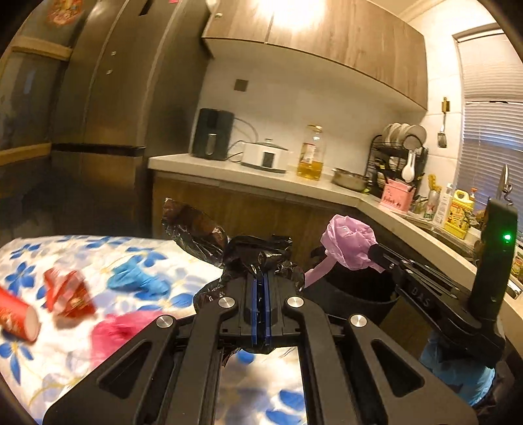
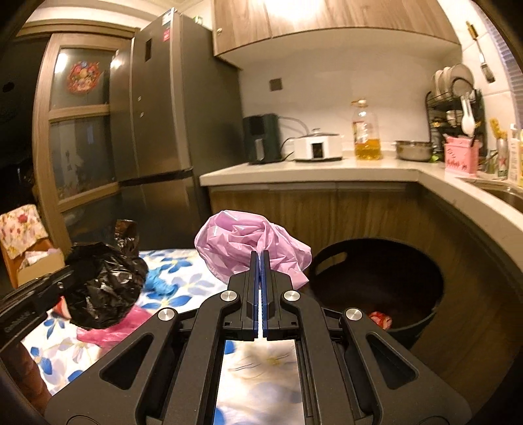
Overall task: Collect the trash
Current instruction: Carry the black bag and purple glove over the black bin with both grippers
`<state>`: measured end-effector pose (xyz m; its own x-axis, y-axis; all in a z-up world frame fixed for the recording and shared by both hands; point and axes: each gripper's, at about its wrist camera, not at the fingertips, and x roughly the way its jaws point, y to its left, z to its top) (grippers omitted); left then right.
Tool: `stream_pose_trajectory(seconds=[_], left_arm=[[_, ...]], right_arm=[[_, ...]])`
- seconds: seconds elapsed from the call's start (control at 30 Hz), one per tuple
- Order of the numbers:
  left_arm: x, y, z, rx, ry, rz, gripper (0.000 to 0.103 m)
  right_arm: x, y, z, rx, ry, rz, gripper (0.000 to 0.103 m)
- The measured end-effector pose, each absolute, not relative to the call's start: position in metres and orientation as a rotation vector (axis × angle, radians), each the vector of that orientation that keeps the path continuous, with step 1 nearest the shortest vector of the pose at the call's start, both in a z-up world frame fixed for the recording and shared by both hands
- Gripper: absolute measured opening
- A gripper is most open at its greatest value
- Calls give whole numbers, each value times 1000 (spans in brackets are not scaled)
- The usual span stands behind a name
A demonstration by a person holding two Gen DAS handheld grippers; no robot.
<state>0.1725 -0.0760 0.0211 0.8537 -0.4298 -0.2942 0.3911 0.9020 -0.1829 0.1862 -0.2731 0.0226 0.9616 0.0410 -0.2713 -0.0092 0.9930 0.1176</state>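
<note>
A crumpled black plastic bag (image 2: pixel 104 287) and a crumpled pink plastic bag (image 2: pixel 251 250) hang lifted above the floral surface (image 2: pixel 183 278). A dark round bin (image 2: pixel 421 314) stands just beside it, holding a red wrapper (image 2: pixel 380 318).

A tall grey fridge (image 2: pixel 157 108) fills the upper left of the right wrist view, beside wooden wall cupboards (image 2: pixel 327 19). On the desk (image 2: pixel 310 170) across the middle stand a black appliance (image 2: pixel 261 137), a white cooker (image 2: pixel 317 145), a bottle of oil (image 2: pixel 366 130) and a steel bowl (image 2: pixel 413 149). At the right edge are a dish rack (image 2: pixel 452 98) and a pink box (image 2: pixel 461 157).
</note>
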Motion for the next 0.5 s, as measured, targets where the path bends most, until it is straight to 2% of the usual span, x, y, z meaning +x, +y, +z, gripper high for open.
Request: stream_pose_trajectory(seconds=[0.5], left_arm=[[215,-194,38,-46,284,-623,3]], right_arm=[[186,-368,36,162,227,-169,1]])
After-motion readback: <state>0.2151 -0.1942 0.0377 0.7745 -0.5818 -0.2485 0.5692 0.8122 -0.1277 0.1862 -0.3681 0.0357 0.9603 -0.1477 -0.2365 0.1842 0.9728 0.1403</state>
